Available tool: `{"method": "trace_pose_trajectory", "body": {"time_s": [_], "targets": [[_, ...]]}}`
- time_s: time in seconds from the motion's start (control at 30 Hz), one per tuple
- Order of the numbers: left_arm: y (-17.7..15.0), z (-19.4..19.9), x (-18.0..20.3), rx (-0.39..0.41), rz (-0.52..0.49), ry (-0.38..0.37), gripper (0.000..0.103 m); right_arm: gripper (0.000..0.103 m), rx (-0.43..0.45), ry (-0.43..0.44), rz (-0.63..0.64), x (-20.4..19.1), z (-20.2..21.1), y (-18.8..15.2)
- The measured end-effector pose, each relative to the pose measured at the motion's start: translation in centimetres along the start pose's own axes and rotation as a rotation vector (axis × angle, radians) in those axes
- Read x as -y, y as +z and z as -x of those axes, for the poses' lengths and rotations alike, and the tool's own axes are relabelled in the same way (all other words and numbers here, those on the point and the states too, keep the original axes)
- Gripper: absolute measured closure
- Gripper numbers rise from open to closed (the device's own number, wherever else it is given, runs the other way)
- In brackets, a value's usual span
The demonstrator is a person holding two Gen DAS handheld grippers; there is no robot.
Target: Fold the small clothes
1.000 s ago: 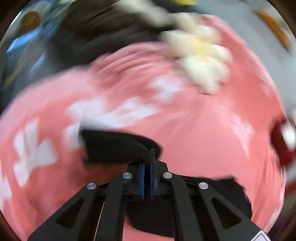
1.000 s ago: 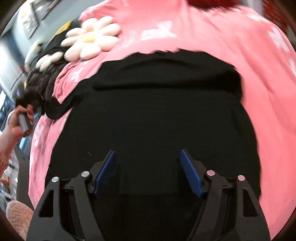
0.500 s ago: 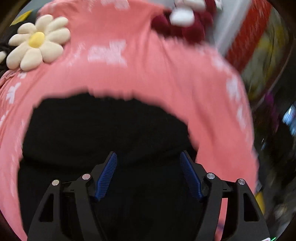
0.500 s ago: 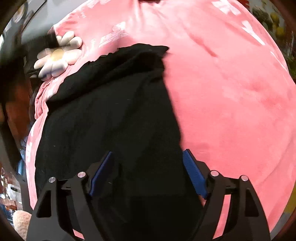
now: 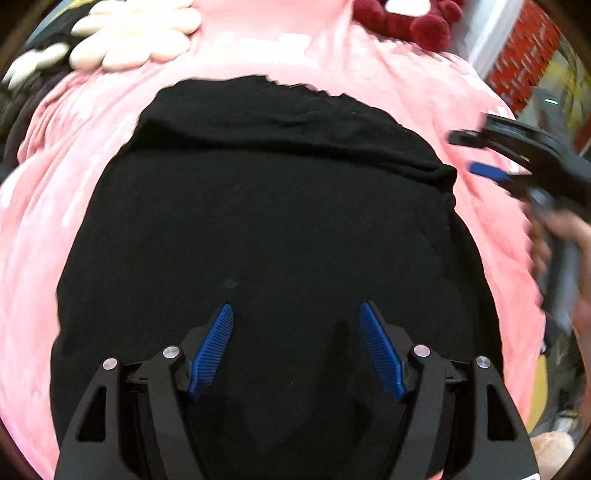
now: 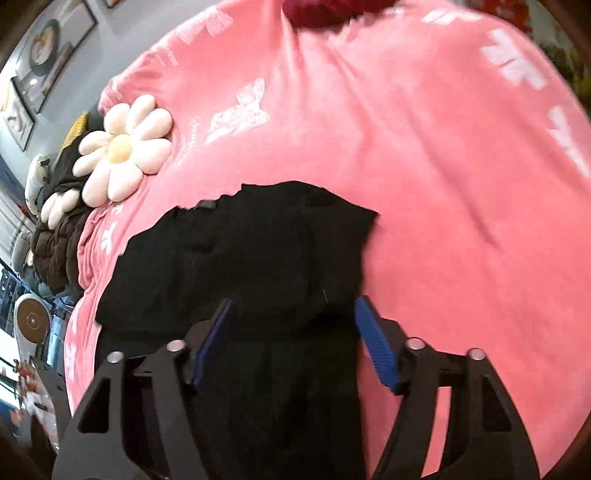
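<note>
A black garment (image 5: pixel 266 221) lies spread on a pink blanket (image 5: pixel 74 206), its far edge folded over. My left gripper (image 5: pixel 295 314) is open and empty just above the garment's near part. My right gripper (image 6: pixel 293 306) is open over the garment's right edge (image 6: pixel 258 251), with black cloth lying between and under its fingers. The right gripper also shows in the left wrist view (image 5: pixel 517 162), at the garment's right side, held by a hand.
A cream daisy cushion (image 6: pixel 122 147) and a dark brown padded coat (image 6: pixel 55 236) lie at the far left of the blanket. A dark red plush item (image 5: pixel 410 18) sits at the far edge. Framed pictures (image 6: pixel 40 44) hang on the grey wall.
The left gripper opened, letting go of the black cloth, and now faces the spread garment. The right gripper has moved to the garment's right edge, still open.
</note>
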State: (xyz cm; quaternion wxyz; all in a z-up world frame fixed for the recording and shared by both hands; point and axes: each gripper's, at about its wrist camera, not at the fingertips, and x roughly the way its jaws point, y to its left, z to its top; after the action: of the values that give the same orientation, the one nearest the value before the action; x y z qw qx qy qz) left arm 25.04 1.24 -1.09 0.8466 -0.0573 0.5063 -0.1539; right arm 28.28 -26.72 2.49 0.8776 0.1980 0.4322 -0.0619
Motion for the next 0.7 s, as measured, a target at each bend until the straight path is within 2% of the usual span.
{"method": "trace_pose_trajectory", "body": {"time_s": [0.17, 0.2, 0.23, 0.3, 0.33, 0.37, 0.5, 0.57, 0.6, 0.67, 0.7], "targets": [[-0.5, 0.8, -1.8, -0.007, 0.050, -0.020, 0.034, 0.046, -0.072, -0.039, -0.065, 0.4, -5.6, 1.5], [-0.6, 0.8, -1.9, -0.009, 0.051, -0.017, 0.034, 0.050, -0.074, -0.048, -0.055, 0.1, -6.2, 1.4], [-0.7, 0.9, -2.1, -0.008, 0.050, -0.020, 0.034, 0.056, -0.073, -0.064, -0.037, -0.2, -6.5, 1.3], [-0.9, 1.1, -2.5, -0.005, 0.048, -0.018, 0.034, 0.094, -0.076, -0.075, 0.006, -1.1, -6.7, 1.3], [-1.1, 1.1, -2.7, -0.006, 0.045, -0.018, 0.034, 0.097, -0.066, -0.064, 0.019, -1.5, -6.3, 1.6], [-1.0, 1.2, -2.9, -0.006, 0.042, -0.020, 0.034, 0.099, -0.042, -0.043, 0.036, -2.1, -5.5, 2.0], [-0.6, 1.4, -3.5, 0.005, 0.050, -0.014, 0.034, 0.099, 0.170, 0.042, 0.090, -4.8, 1.3, 4.4], [-0.4, 1.4, -3.9, 0.012, 0.064, -0.007, 0.034, 0.099, 0.235, -0.033, 0.133, -4.5, 2.4, 4.9], [-0.2, 1.3, -4.0, 0.013, 0.067, -0.004, 0.034, 0.099, 0.204, -0.077, 0.144, -3.9, 1.3, 4.9], [0.0, 1.2, -4.2, 0.012, 0.076, 0.010, 0.034, 0.099, 0.019, -0.168, 0.078, -0.4, -3.5, 3.8], [0.1, 1.2, -4.2, 0.012, 0.081, 0.012, 0.034, 0.098, -0.050, -0.180, 0.050, 0.7, -4.7, 3.2]]}}
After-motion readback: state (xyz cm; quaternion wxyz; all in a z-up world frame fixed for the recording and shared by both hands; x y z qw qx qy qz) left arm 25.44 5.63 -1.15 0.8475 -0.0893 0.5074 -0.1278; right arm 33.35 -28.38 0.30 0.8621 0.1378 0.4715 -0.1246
